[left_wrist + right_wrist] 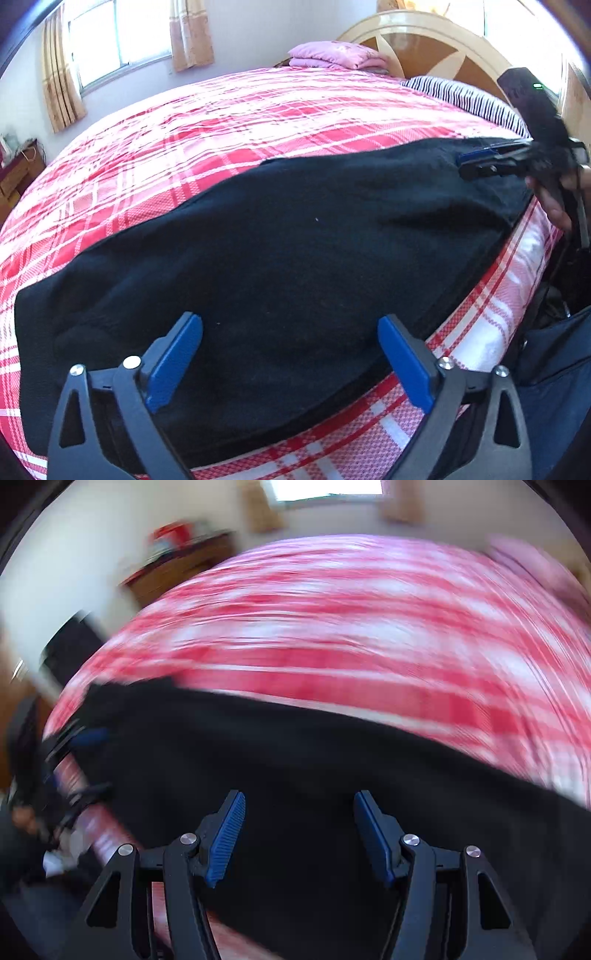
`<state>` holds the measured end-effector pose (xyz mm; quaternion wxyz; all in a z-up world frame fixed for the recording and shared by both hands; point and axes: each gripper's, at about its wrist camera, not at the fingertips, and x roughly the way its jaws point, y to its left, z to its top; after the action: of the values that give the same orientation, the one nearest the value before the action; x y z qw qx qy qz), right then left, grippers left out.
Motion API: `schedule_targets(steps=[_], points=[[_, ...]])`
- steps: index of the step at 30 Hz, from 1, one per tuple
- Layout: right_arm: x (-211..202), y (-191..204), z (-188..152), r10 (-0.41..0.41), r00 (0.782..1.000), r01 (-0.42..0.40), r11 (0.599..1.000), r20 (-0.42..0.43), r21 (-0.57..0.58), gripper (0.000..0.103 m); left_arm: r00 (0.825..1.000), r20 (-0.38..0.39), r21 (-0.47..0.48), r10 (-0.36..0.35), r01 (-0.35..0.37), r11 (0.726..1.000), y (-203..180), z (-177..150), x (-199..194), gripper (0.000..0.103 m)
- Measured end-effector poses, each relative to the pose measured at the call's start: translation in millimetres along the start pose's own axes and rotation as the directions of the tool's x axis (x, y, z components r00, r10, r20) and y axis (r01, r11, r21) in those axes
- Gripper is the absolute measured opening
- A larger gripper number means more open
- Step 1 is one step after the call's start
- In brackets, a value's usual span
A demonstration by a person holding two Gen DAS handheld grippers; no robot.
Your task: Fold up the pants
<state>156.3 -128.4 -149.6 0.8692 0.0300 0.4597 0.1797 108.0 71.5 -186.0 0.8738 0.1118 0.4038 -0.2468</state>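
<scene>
Both sets of fingers stood apart and empty over the black pants on the bed: left gripper wide, right gripper narrower; you needed matching edge grips before folding.

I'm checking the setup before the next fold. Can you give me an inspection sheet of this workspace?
Surface: bed with red and white plaid cover, wrinkled.
Job's things: black fleece pants lying flat near the bed's edge.
Clutter: folded pink blanket and striped pillow by the wooden headboard.
Grippers: left gripper open above the pants; right gripper open over the pants, its view blurred.
Cables: nothing seen for certain.
Surroundings: curtained window, wooden cabinet.
</scene>
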Motion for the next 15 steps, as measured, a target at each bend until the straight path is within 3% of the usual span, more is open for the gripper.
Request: schedule_targets(steps=[2, 3, 6, 8, 12, 14, 15], points=[[-15.4, -31.8, -0.5, 0.098, 0.994, -0.104, 0.987, 0.056, 0.126, 0.063, 1.000, -0.005, 0.000, 0.002, -0.002, 1.000, -2.1, 0.6, -0.8, 0.099], [-24.8, -40.4, -0.5, 0.094, 0.992, -0.106, 0.981, 0.080, 0.160, 0.063, 1.000, -0.009, -0.006, 0.004, -0.004, 1.000, -1.7, 1.1, -1.8, 0.099], [-66.0, -67.4, -8.0, 0.041, 0.981, -0.076, 0.980, 0.187, 0.184, 0.063, 1.000, -0.007, -0.036, -0.001, 0.001, 0.999, 0.2, 1.7, -4.4, 0.099], [-89.0, -91.1, -19.0, -0.025, 0.977, -0.022, 0.976, 0.212, 0.219, 0.063, 1.000, -0.005, -0.044, 0.008, -0.008, 0.999, 1.2, 1.4, -2.3, 0.099], [-128.9, -165.9, -52.9, -0.193, 0.959, 0.092, 0.905, 0.209, 0.415, 0.063, 1.000, -0.006, -0.059, 0.012, -0.013, 0.998, -3.7, 4.4, 0.2, 0.099], [-153.0, -201.7, -68.7, -0.132, 0.945, -0.030, 0.878, 0.300, 0.479, 0.062, 1.000, -0.011, -0.064, 0.005, -0.006, 0.998, -6.0, 9.2, 4.2, 0.099], [-162.0, -211.2, -71.1, -0.147, 0.935, -0.039, 0.863, 0.323, 0.503, 0.062, 1.000, -0.015, -0.059, 0.014, -0.015, 0.998, -7.6, 10.5, 6.4, 0.099]])
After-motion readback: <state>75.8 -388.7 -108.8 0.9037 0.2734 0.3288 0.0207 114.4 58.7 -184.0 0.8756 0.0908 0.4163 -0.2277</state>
